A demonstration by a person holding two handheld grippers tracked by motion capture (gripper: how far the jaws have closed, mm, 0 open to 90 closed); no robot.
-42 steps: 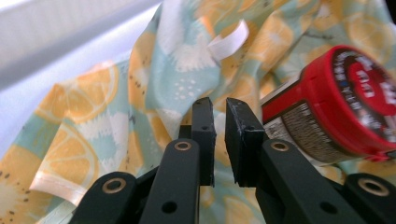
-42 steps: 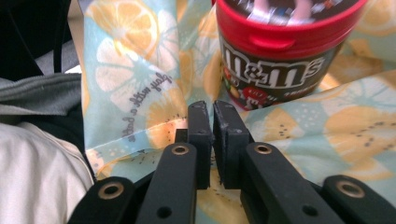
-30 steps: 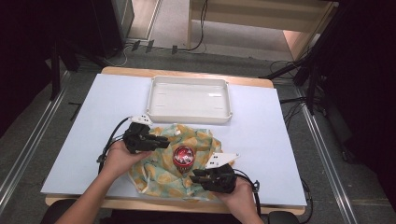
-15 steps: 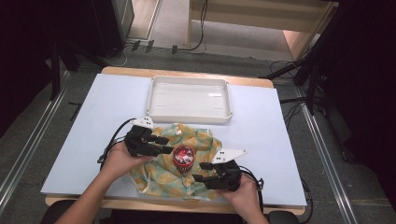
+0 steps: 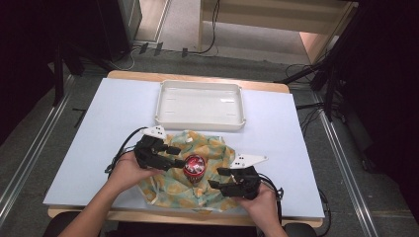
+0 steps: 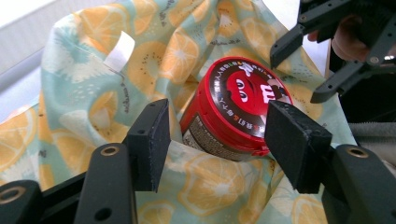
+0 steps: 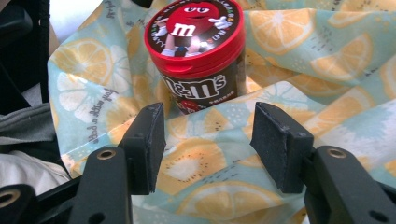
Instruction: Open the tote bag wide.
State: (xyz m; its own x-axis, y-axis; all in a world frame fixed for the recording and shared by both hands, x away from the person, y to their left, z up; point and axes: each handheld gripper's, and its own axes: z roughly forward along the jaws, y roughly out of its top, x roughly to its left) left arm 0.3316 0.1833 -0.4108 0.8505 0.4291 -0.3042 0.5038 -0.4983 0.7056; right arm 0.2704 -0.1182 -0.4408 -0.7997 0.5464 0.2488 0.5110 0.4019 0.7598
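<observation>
A jar with a red lid [image 5: 194,166] stands upright in the middle of a crumpled cloth printed with orange slices [image 5: 207,148] near the table's front edge. My left gripper [image 5: 174,157] is just left of the jar and its jaws have just been opening. In the left gripper view the jar [image 6: 238,107] and a fold of cloth [image 6: 93,70] sit between the pads of the left gripper [image 6: 219,140], untouched. My right gripper [image 5: 217,177] is right of the jar. Its jaws have also just been opening, and in its own view the right gripper [image 7: 210,135] stands above loose cloth [image 7: 299,56], short of the jar [image 7: 198,46].
A white empty tray [image 5: 200,103] lies behind the cloth at the table's far side. The pale blue table cover [image 5: 113,113] spreads bare to the left and right. Cables trail from both grippers toward the front edge.
The jaws of both grippers have spread apart. The cloth folds beside the jar lie loose now. Neither hand has shifted noticeably.
</observation>
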